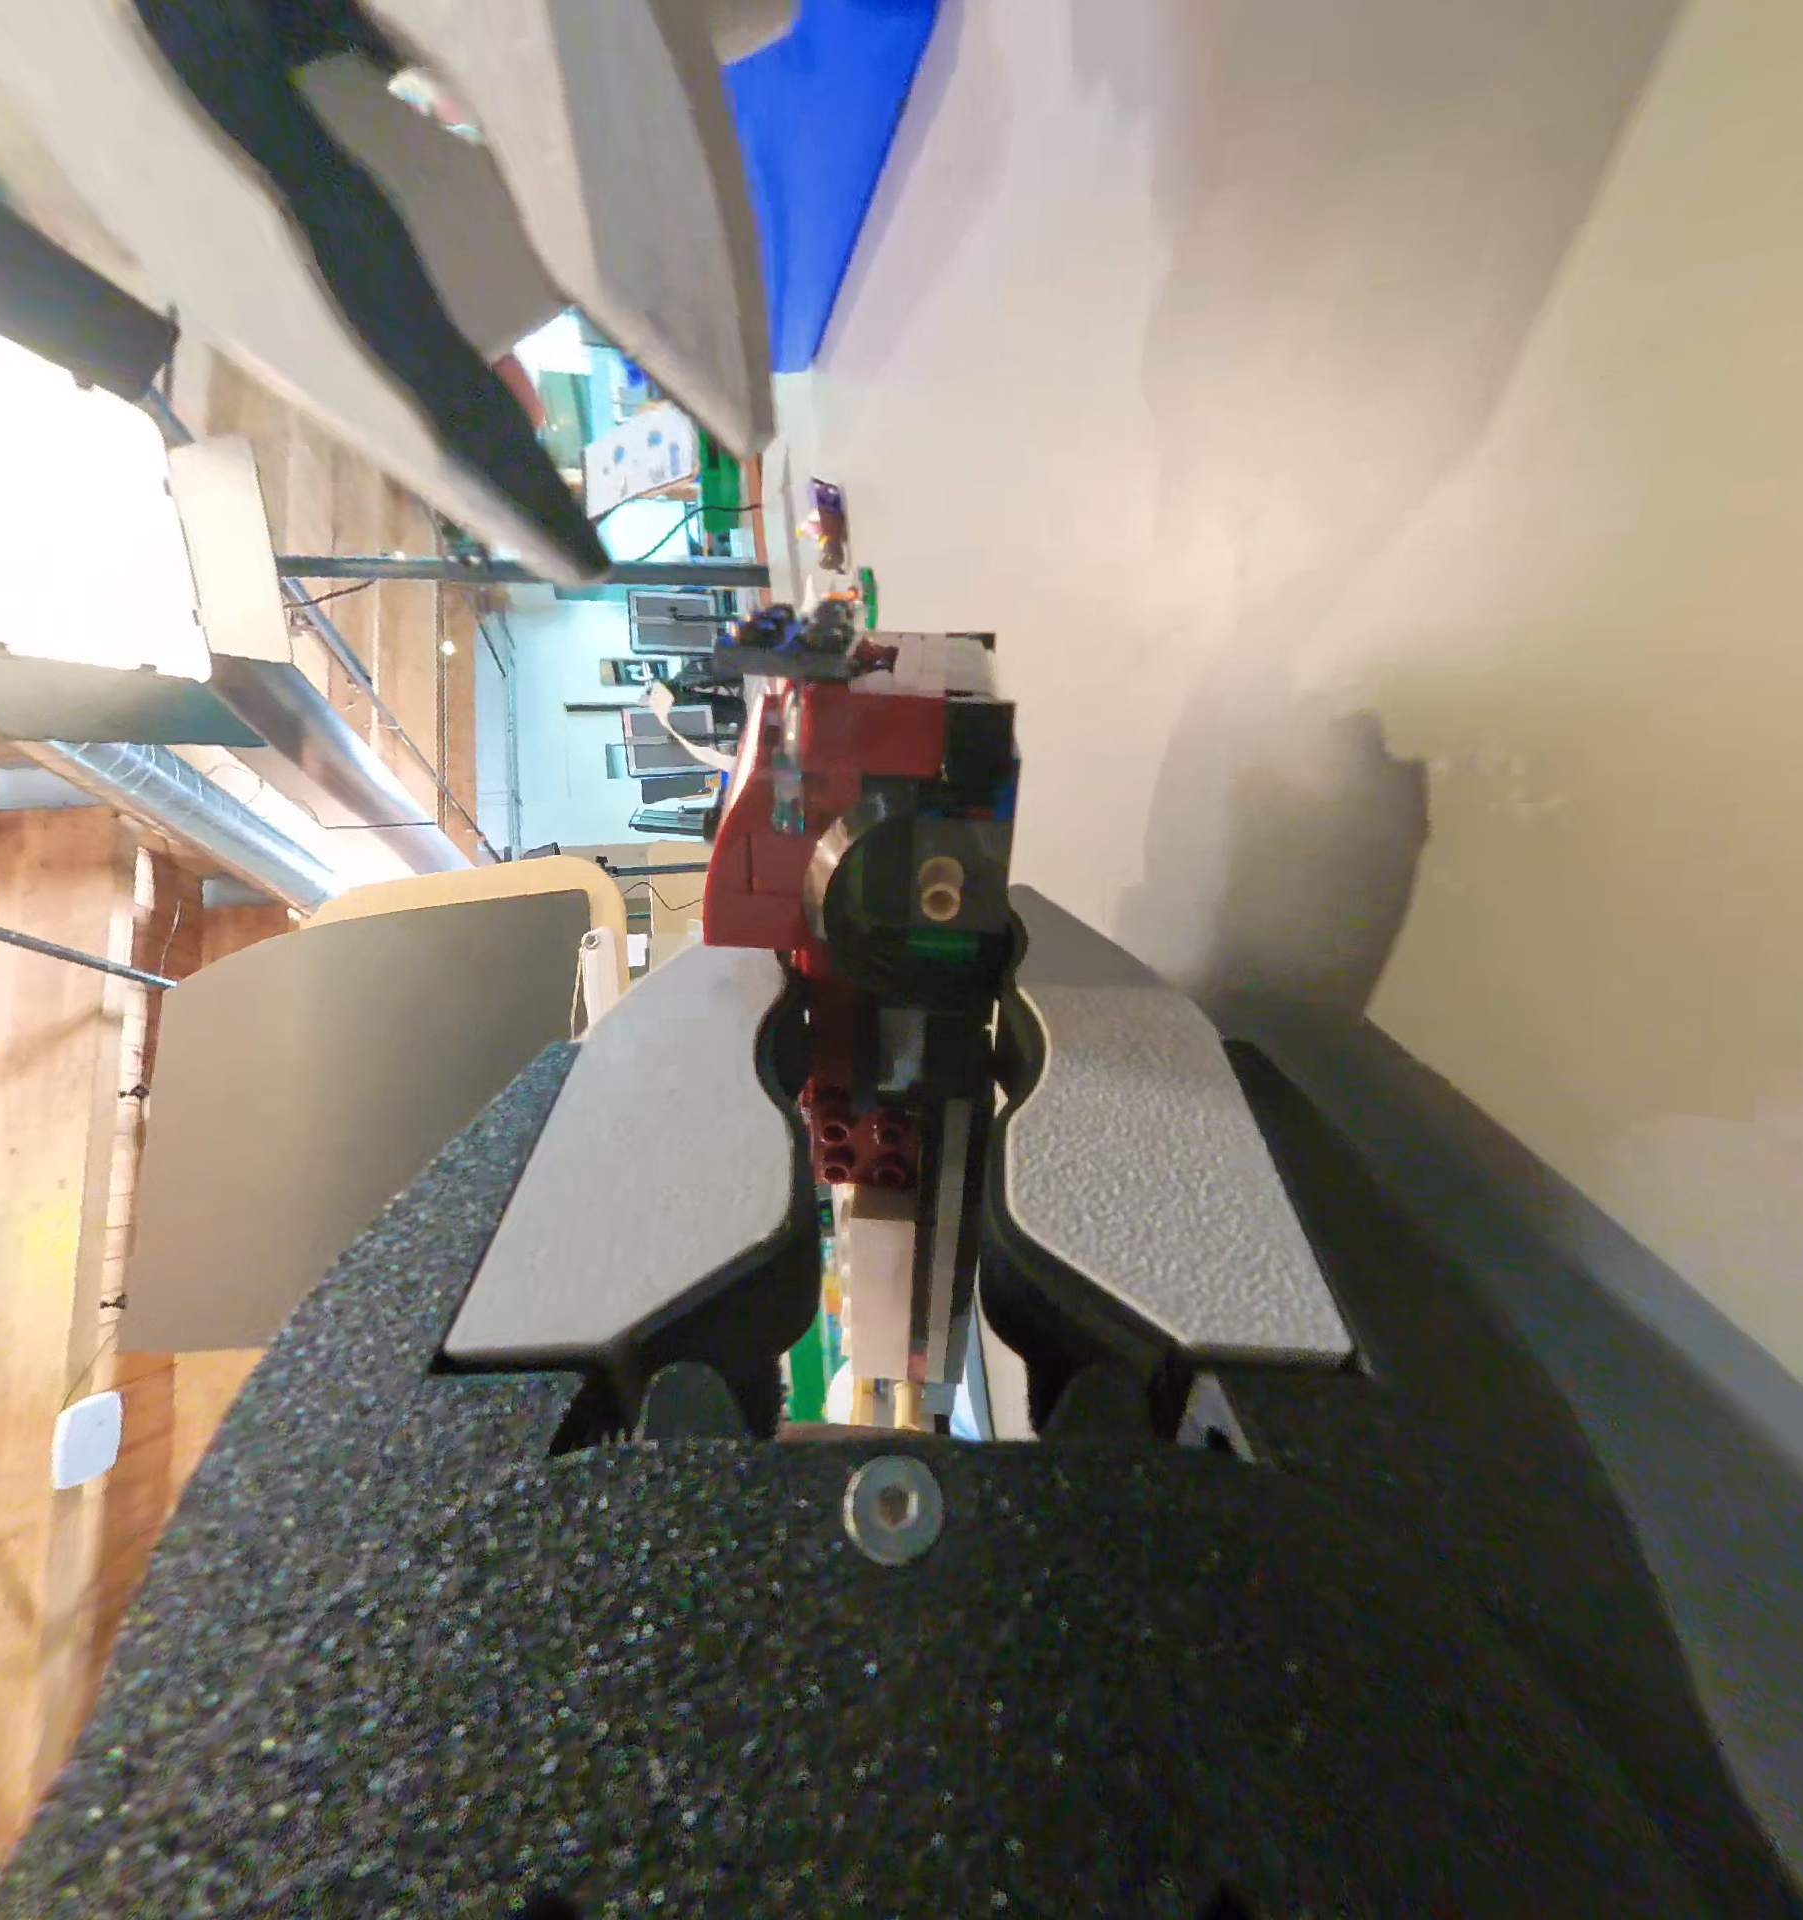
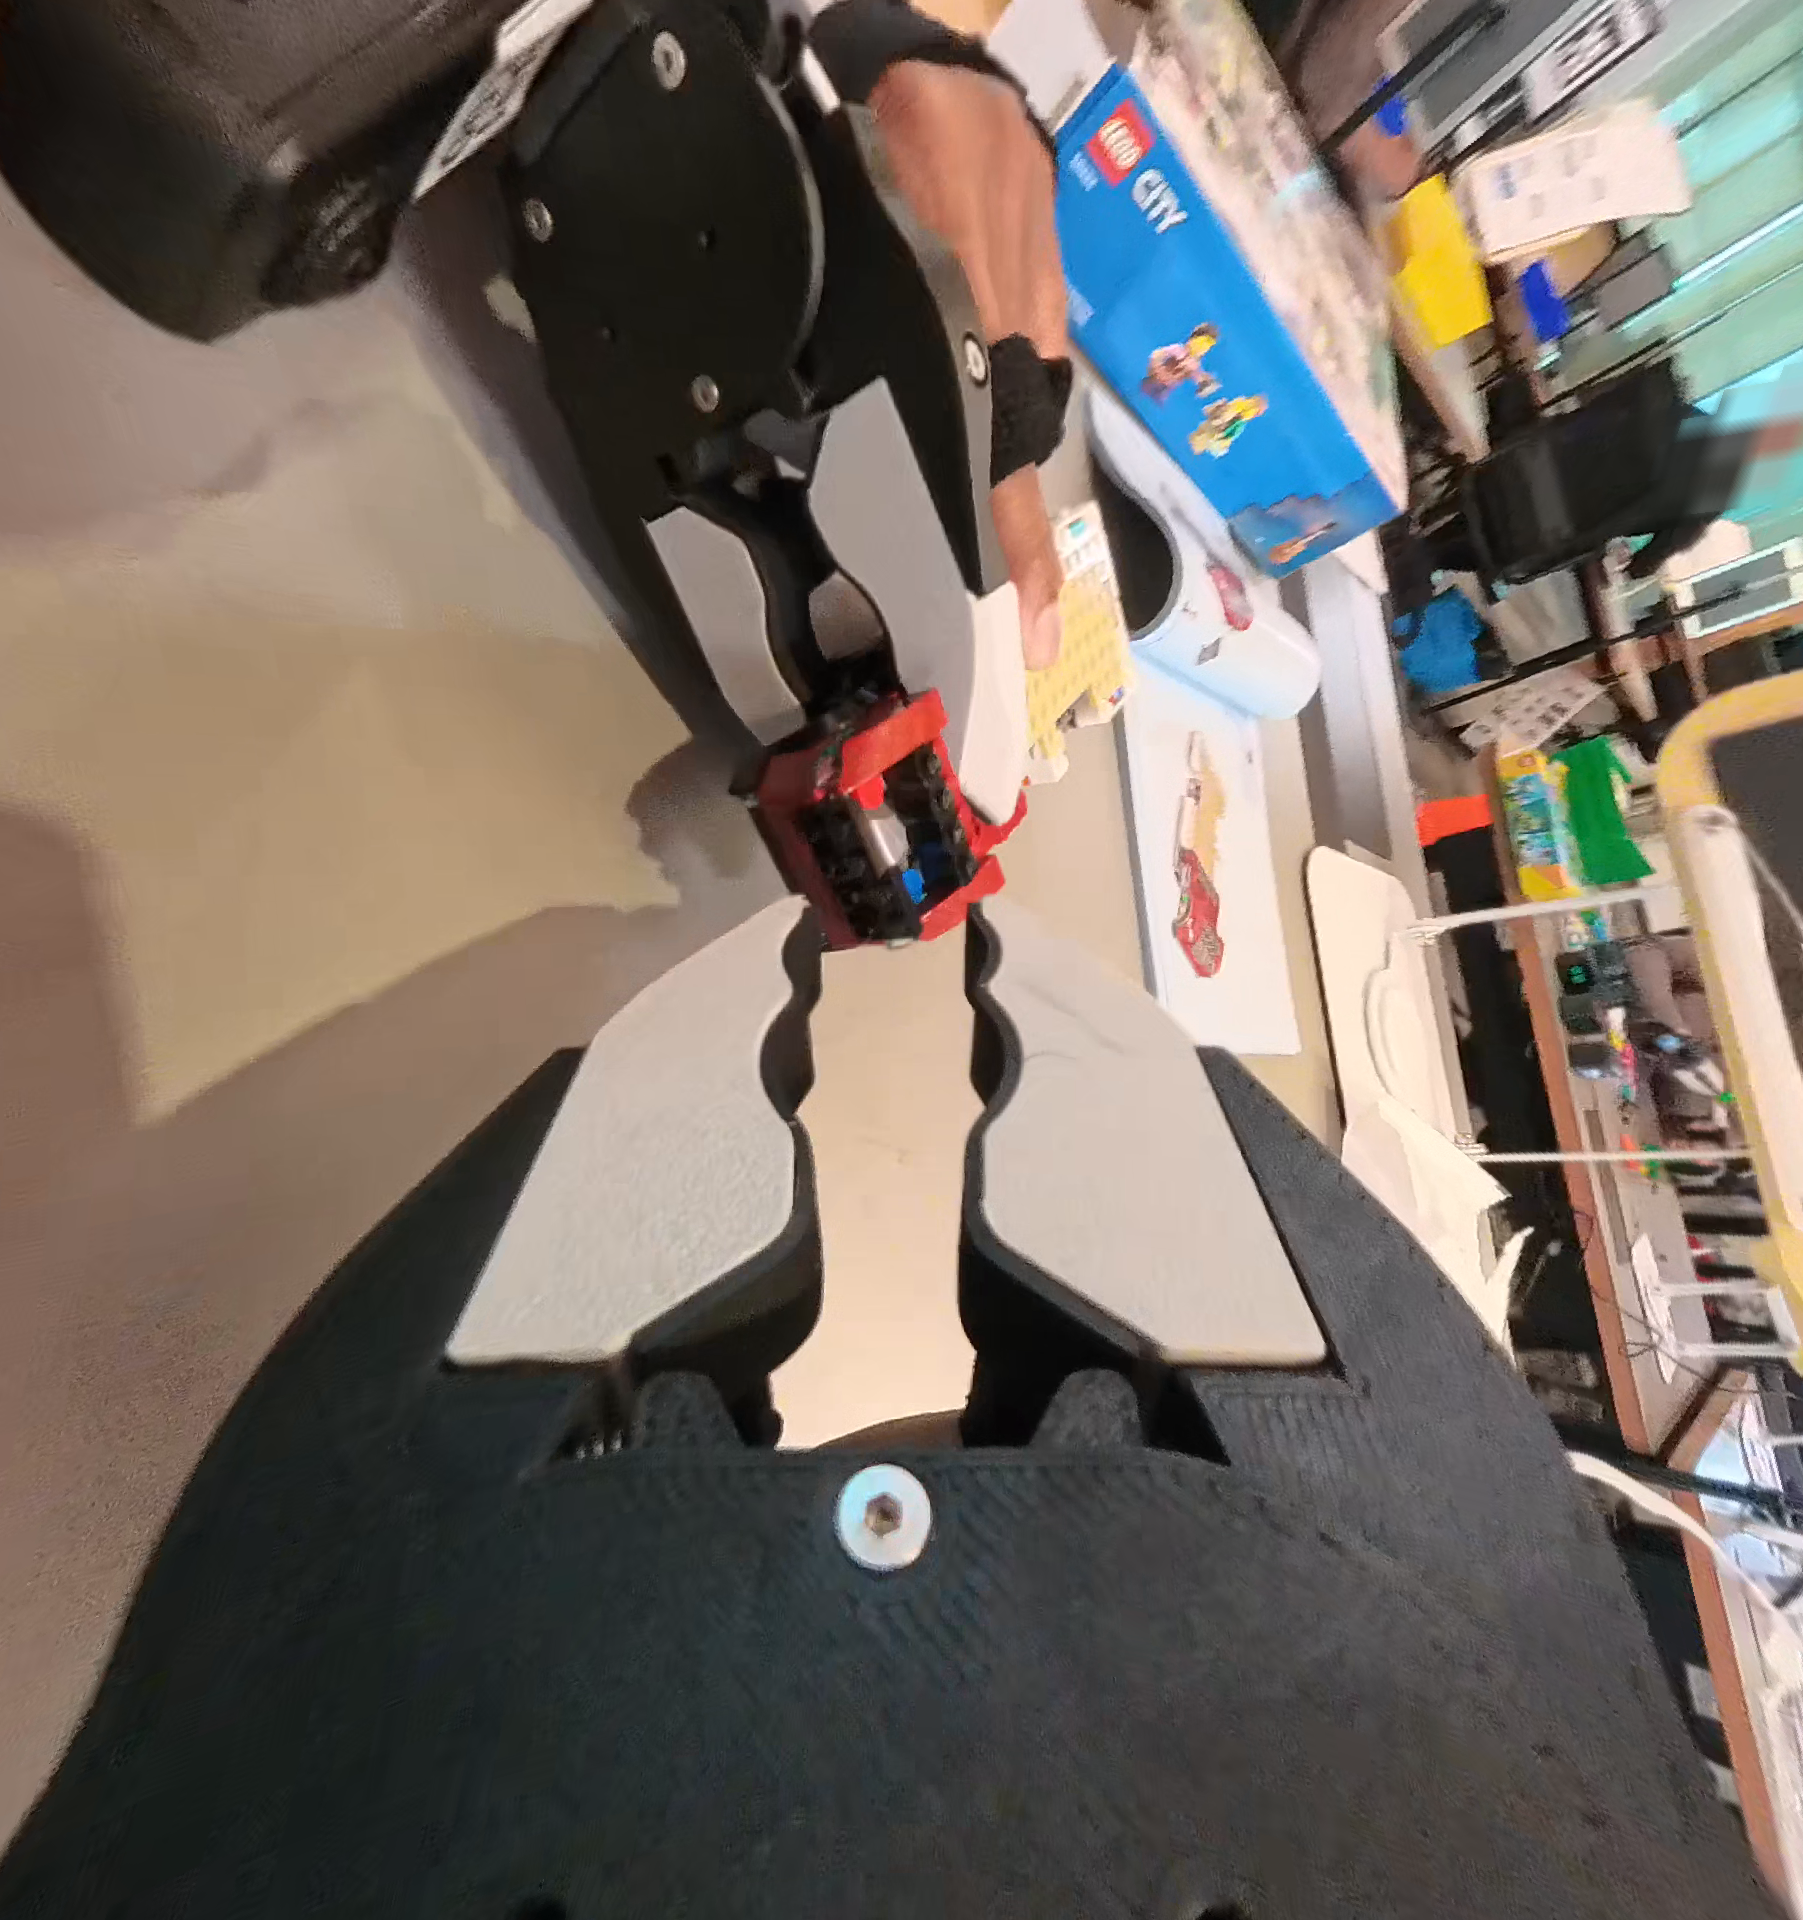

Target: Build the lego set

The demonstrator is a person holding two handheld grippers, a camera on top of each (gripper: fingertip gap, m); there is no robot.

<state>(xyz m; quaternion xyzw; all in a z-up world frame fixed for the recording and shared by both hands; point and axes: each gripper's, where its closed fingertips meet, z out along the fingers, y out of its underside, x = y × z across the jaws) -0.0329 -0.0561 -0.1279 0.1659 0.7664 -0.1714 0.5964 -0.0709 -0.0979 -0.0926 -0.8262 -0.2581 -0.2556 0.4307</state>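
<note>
Clamping red brick car [image 2: 871, 821], left claw [image 1: 902, 1023]; right claw [image 2: 892, 971] apart, bare; blue box [image 2: 1203, 312] nearby.

Both grippers [image 2: 892, 935] [image 1: 897, 977]: speckled black printed bodies, pale grey finger plates with wavy black inner edges. One silver hex screw [image 2: 882, 1529] sits centred behind the fingers. Black wrist strap [image 2: 1027, 410] worn.

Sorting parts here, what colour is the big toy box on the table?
Blue box, clearest in the right wrist view.
</note>
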